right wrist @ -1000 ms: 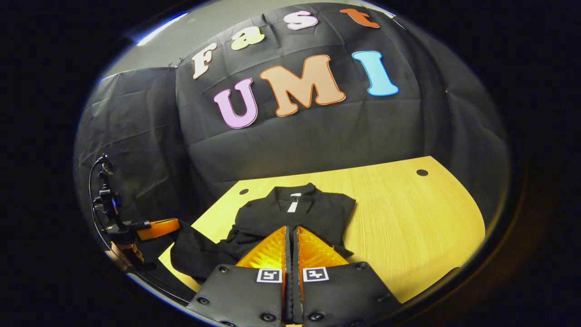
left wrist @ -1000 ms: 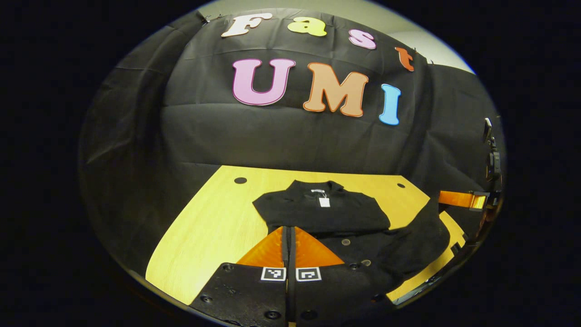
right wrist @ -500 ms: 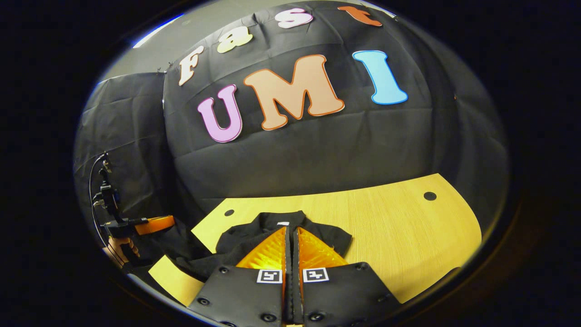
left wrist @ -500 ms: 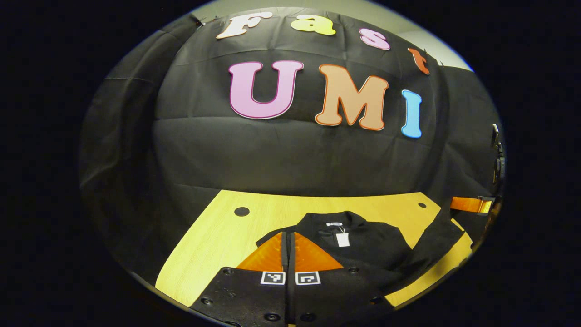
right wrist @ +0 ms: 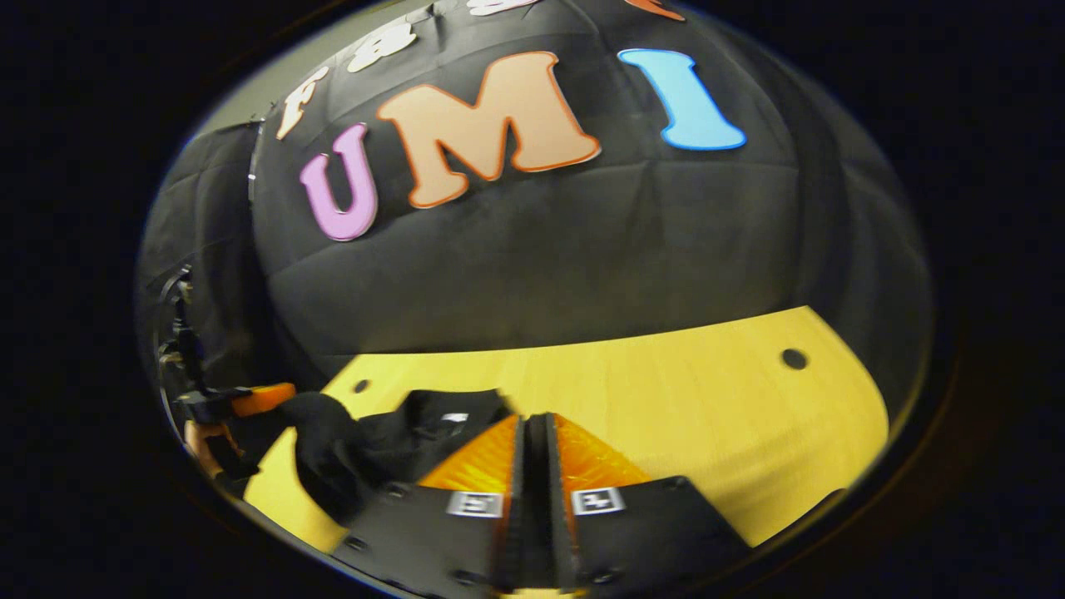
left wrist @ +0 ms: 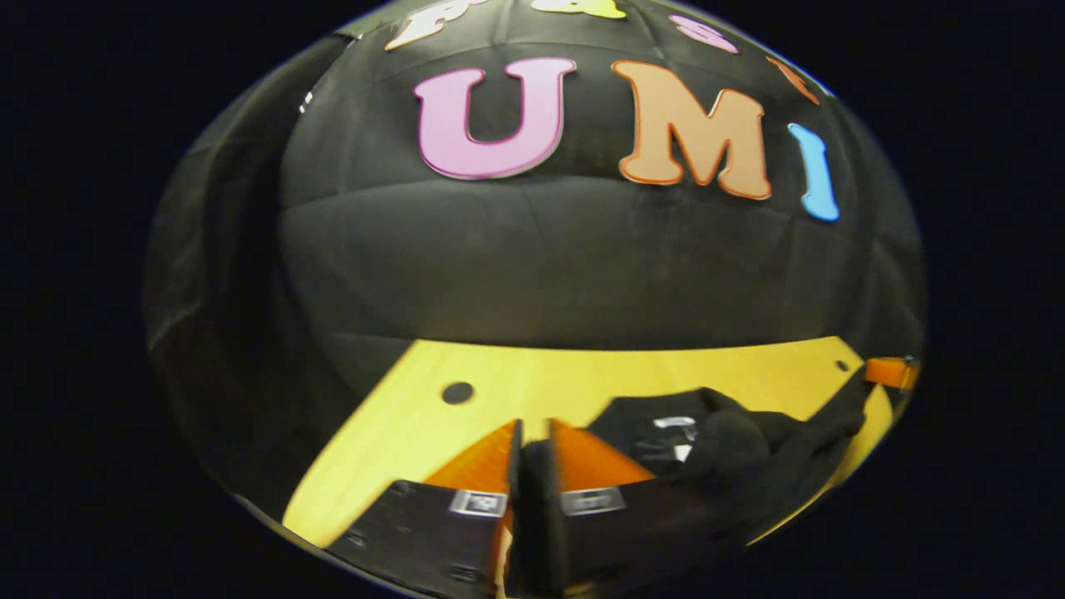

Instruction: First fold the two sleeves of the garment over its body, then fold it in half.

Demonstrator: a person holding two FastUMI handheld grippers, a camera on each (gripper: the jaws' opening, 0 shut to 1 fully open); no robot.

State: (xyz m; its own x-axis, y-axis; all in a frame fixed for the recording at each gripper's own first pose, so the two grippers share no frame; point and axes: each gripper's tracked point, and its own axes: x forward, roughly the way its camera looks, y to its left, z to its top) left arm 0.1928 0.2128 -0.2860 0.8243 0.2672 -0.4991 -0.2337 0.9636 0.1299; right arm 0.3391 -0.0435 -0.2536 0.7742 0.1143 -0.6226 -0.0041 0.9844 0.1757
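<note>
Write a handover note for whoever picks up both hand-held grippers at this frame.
Left hand-held gripper: fingers together with dark cloth between them, apparently pinching the black garment.
Right hand-held gripper: fingers together at the garment's near hem.
Garment lies bunched on the yellow table, collar with white tag facing the wall.
Done: sleeves look folded in.
Left: finish the half fold, lay the hem down, release.

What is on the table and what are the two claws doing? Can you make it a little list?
table: yellow wooden top with small dark holes
garment: black top, bunched, white tag at the collar
left claw: fingers close together with dark cloth between them
right claw: fingers close together with dark cloth between them
fold: bottom edge seems lifted toward the collar, not laid flat yet
picture: blurry, both claws moving
</note>
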